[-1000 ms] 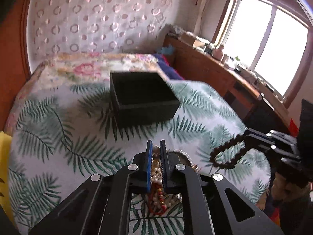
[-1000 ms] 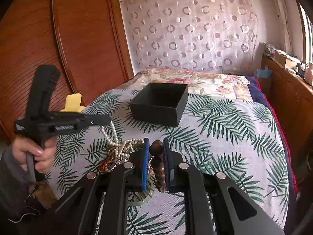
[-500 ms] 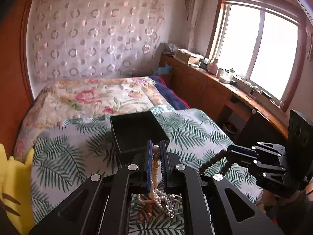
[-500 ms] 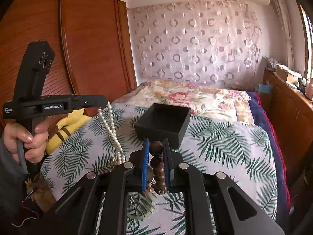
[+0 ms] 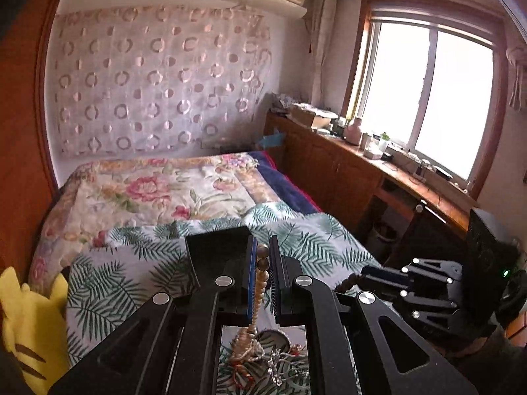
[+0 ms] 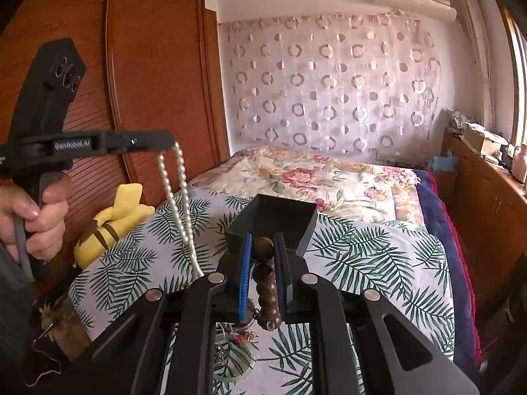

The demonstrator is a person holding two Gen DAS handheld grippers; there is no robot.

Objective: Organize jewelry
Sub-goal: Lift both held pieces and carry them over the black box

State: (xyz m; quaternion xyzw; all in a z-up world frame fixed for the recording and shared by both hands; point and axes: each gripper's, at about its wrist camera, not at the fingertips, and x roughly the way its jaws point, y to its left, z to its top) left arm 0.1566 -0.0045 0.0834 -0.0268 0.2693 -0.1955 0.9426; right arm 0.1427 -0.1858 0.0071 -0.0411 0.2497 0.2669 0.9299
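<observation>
My left gripper (image 5: 262, 256) is shut on a pearl necklace (image 5: 259, 288) that hangs down to a jewelry pile (image 5: 263, 358) on the bed. From the right wrist view the left gripper (image 6: 164, 141) is high at the left, the pearl necklace (image 6: 179, 204) dangling from it. My right gripper (image 6: 263, 250) is shut on a dark wooden bead bracelet (image 6: 266, 283), also seen in the left wrist view (image 5: 349, 283). An open black box (image 6: 273, 220) sits on the bed beyond both grippers; it also shows in the left wrist view (image 5: 214, 247).
The bed has a palm-leaf sheet (image 6: 378, 263) and a floral quilt (image 6: 313, 181). A yellow plush toy (image 6: 112, 220) lies at the bed's left edge. A green bangle (image 6: 237, 372) lies below the right gripper. A wooden wardrobe (image 6: 148, 82) stands left, a wooden counter (image 5: 378, 171) right.
Both grippers have risen from the bed with their jewelry. The pearl necklace is pulled up out of the pile and hangs taut. The black box looks farther and lower.
</observation>
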